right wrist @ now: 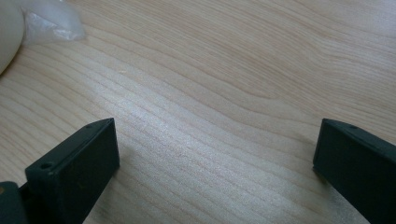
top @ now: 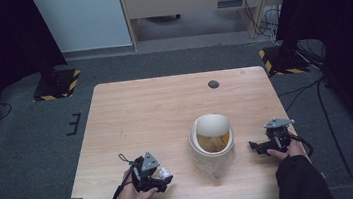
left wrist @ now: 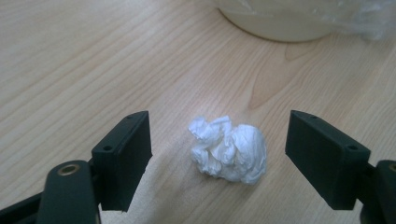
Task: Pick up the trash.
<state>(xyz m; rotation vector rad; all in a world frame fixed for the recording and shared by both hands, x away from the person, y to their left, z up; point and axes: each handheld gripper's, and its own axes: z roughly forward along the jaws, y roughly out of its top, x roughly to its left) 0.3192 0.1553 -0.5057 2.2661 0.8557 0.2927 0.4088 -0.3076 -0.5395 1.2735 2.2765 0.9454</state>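
A crumpled white paper ball (left wrist: 228, 148) lies on the wooden table (top: 156, 112), between the wide-apart jaws of my left gripper (left wrist: 224, 154), untouched by either jaw. From above, the ball (top: 163, 172) sits at the tip of the left gripper (top: 159, 178) near the table's front edge. A cream lidded bin (top: 211, 143) with a clear liner stands right of centre, its swing lid tilted. My right gripper (top: 256, 146) is open just right of the bin, low over bare wood (right wrist: 215, 140).
A small dark round cap (top: 213, 84) sits in the table near the far edge. The bin's base (left wrist: 280, 18) and its plastic liner (right wrist: 51, 23) lie just ahead of each gripper. Black stands flank the table on the carpet.
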